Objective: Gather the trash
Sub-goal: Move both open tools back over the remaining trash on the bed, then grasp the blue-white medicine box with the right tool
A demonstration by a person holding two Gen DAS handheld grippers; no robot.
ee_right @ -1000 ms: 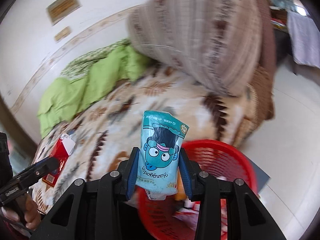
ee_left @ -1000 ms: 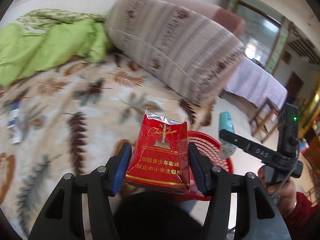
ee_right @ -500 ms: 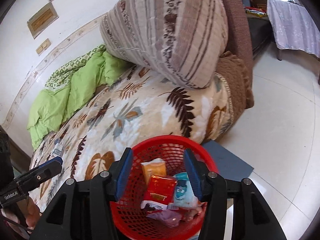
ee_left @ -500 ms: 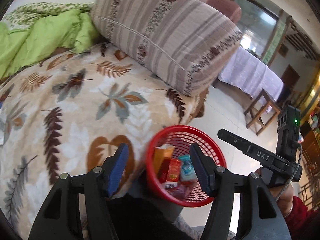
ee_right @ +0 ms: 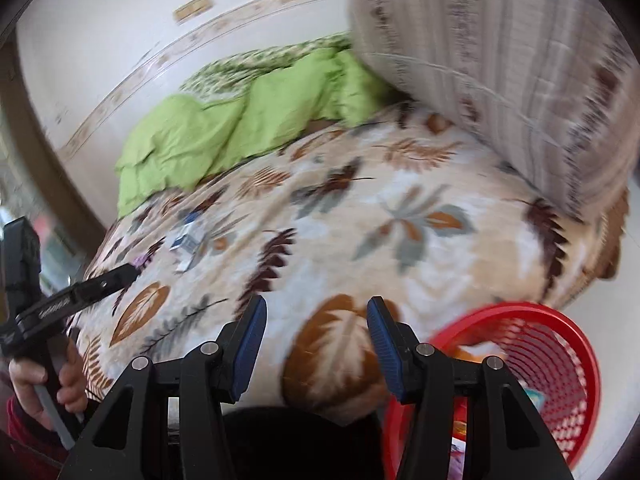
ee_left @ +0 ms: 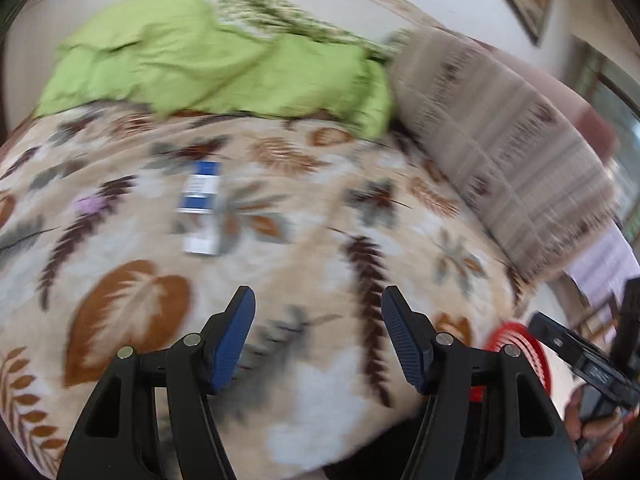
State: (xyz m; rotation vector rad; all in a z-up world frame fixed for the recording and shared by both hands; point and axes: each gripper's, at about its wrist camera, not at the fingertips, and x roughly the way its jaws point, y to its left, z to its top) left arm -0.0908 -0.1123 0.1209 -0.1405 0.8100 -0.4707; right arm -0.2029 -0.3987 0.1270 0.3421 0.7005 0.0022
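Observation:
Both views are blurred by motion. My left gripper (ee_left: 318, 300) is open and empty above the leaf-patterned blanket (ee_left: 320, 208). A blue and white packet (ee_left: 200, 208) lies on the blanket ahead and to its left, with a small purple scrap (ee_left: 86, 204) further left. My right gripper (ee_right: 316, 312) is open and empty over the blanket (ee_right: 360, 208). The red mesh basket (ee_right: 532, 364) stands on the floor at its lower right with wrappers inside; its rim also shows in the left wrist view (ee_left: 516, 340). The blue and white packet (ee_right: 188, 240) shows far left in the right wrist view.
A crumpled green quilt (ee_left: 208, 60) lies at the back of the bed. A large striped bolster (ee_left: 500, 144) lies along the right side. The other hand-held gripper (ee_right: 72, 292) shows at the left of the right wrist view. White tiled floor lies right of the bed.
Both grippers let go of their packets, the red cigarette pack and the teal wrapper, into the red basket. Both have since swung left, back over the bed, open and empty.

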